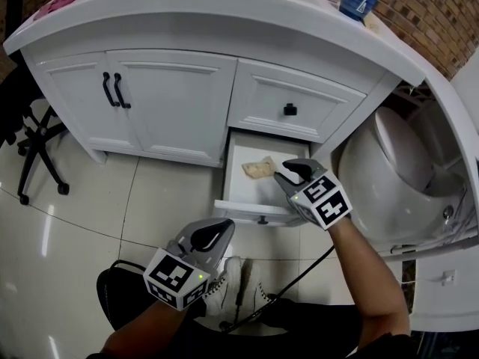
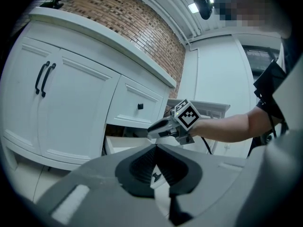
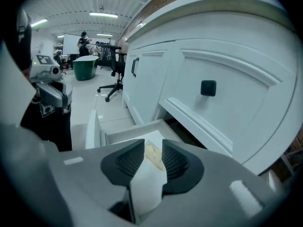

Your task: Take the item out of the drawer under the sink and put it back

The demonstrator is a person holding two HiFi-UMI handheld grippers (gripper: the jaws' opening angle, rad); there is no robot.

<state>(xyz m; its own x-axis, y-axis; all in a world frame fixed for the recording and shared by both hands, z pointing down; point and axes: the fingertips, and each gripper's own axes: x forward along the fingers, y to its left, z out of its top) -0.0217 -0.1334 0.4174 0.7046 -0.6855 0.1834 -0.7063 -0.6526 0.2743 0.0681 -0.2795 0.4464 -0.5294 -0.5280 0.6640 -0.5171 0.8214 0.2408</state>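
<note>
Left claw (image 1: pixel 221 230) is shut; right claw (image 1: pixel 287 172), open over the item (image 1: pixel 260 168) in the drawer (image 1: pixel 254 209), likely must dip and pinch it.

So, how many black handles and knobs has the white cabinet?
4: two black bar handles on the doors, one black knob on the closed upper drawer, one on the open lower drawer's front. More may be hidden.

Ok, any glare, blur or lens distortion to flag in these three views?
Head view: fisheye bows the countertop, light streaks glare on the floor tiles, focus sharp. Left gripper view: dark vignette in the corners, brick wall crisp. Right gripper view: ceiling lights blown bright, the item in the drawer slightly soft.
</note>
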